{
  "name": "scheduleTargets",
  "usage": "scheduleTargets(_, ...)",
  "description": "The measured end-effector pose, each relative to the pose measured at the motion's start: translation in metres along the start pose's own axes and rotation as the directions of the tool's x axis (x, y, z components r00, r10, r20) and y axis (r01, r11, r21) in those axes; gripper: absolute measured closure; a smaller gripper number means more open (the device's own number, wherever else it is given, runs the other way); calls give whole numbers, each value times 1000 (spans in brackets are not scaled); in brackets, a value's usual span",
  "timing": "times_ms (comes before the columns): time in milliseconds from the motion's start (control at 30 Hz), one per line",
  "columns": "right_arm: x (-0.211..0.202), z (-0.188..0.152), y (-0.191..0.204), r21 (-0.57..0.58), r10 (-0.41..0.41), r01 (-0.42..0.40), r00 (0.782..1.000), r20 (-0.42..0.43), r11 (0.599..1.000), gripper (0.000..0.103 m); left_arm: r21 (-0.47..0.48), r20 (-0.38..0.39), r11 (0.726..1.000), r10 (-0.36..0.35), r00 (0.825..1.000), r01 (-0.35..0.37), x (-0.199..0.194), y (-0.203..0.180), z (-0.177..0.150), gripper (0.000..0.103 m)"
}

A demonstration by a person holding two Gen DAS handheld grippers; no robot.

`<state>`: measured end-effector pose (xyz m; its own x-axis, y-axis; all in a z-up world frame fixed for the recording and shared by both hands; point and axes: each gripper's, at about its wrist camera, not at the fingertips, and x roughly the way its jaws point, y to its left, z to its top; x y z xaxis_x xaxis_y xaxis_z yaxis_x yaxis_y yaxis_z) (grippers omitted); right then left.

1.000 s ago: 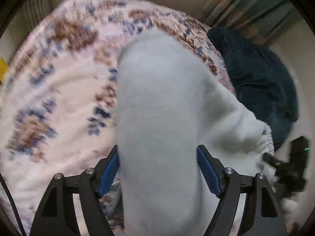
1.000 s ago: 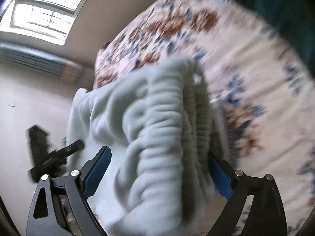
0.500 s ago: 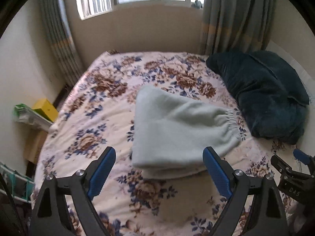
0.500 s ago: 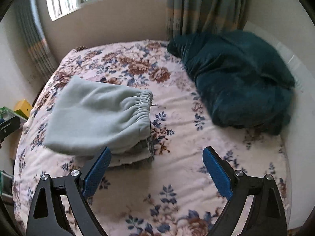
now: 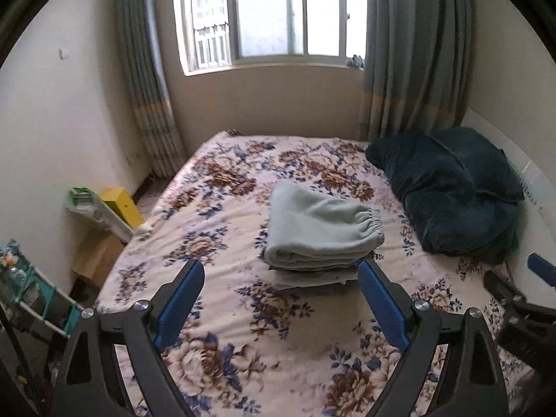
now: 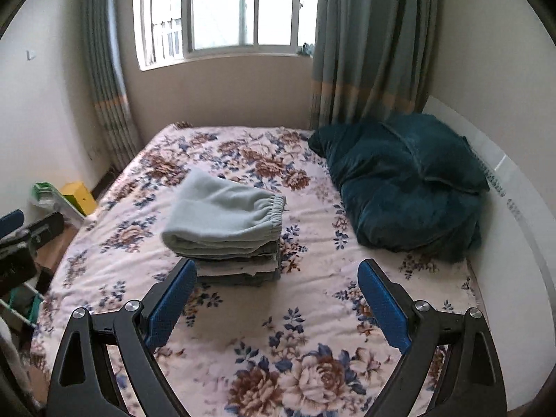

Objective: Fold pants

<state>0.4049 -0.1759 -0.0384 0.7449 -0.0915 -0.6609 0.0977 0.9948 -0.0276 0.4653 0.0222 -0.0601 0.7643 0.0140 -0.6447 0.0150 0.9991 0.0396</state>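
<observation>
A bed (image 5: 215,305), covered by a floral blanket, is being shown filling most of both wrist views, with a window (image 5: 278,14) and curtains (image 5: 410,52) at 12 o'clock. A dark teal quilt (image 5: 451,194) is being seen bunched at 2 o'clock on the bed. Pale green fleece pants (image 5: 323,232), with the elastic waistband turned toward 3 o'clock, are being displayed folded into a compact bundle just above the centre of the left view, resting on top of a small stack of other folded garments (image 6: 239,271). The left gripper (image 5: 281,302) is being held wide apart at 6 o'clock, nothing being gripped between its blue pads, well apart from the bundle. The right gripper (image 6: 274,299) is likewise being held spread and empty. The folding is being judged as essentially finished, with the pants already laid down; little more than a tidying of edges is being left.
</observation>
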Motion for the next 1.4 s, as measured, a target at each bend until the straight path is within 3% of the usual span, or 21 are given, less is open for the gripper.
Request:
scheduleTargets(200, -105, -23, -1, 5, -1, 1, 998, 56, 1000, 7, -7, 41, 1000, -30, 999, 30, -85, 10, -24, 12)
scheduleTargets(433, -211, -64, 0, 32, 2, -4, 997, 83, 999, 7, 39, 80, 997, -67, 995, 64, -158, 12, -52, 12)
scheduleTargets(800, -325, -106, -14, 88, -17, 5, 990, 138, 996, 7, 55, 101, 993, -108, 989, 103, -235, 9, -84, 12)
scheduleTargets(900, -337, -108, -23, 91, -1, -12, 990, 144, 996, 7, 55, 95, 994, -104, 990, 99, -249, 2, -86, 10)
scheduleTargets(933, -338, -107, -26, 93, 0, -14, 990, 143, 996, 7, 56, 89, 993, -106, 990, 101, -251, 0, -85, 0)
scheduleTargets(1200, -318, -65, -45, 85, -14, 4, 992, 124, 996, 6, 33, 129, 999, -41, 991, 37, -256, -13, -59, 0)
scheduleTargets(1400, -298, -35, -42, 63, -8, 1, 994, 112, 998, 6, 23, 119, 1000, -1, 993, -2, -235, -15, -43, 0)
